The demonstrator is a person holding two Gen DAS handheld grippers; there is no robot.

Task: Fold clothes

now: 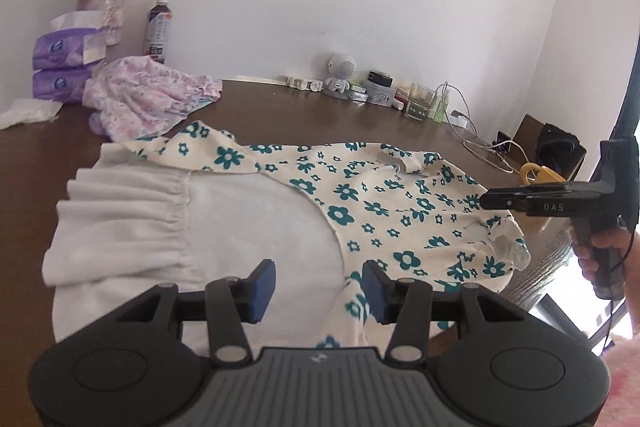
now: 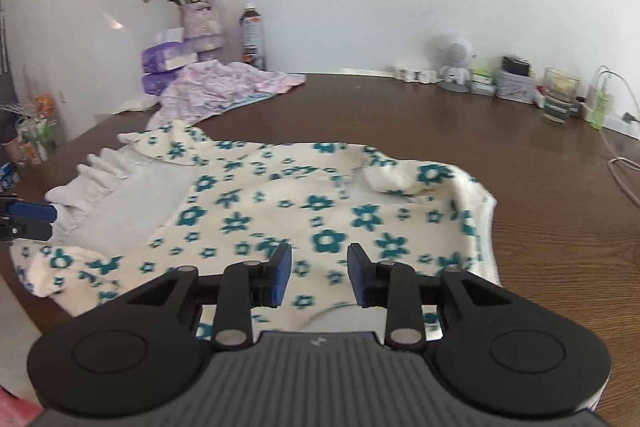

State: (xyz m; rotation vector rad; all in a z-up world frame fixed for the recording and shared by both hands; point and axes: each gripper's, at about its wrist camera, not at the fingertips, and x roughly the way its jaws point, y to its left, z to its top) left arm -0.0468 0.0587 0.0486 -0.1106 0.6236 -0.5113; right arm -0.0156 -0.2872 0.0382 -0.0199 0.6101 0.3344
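The cream dress with teal flowers (image 2: 280,211) is lying unfolded on the brown bench (image 2: 540,195); both hand-held grippers, left (image 1: 319,285) and right (image 2: 319,273), are hovering wide, empty.

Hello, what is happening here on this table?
A person holds a gripper in each hand over a flowered dress spread flat on the brown table. The left gripper and the right gripper are both open and hold nothing. No fold is made yet. A pink garment lies behind.
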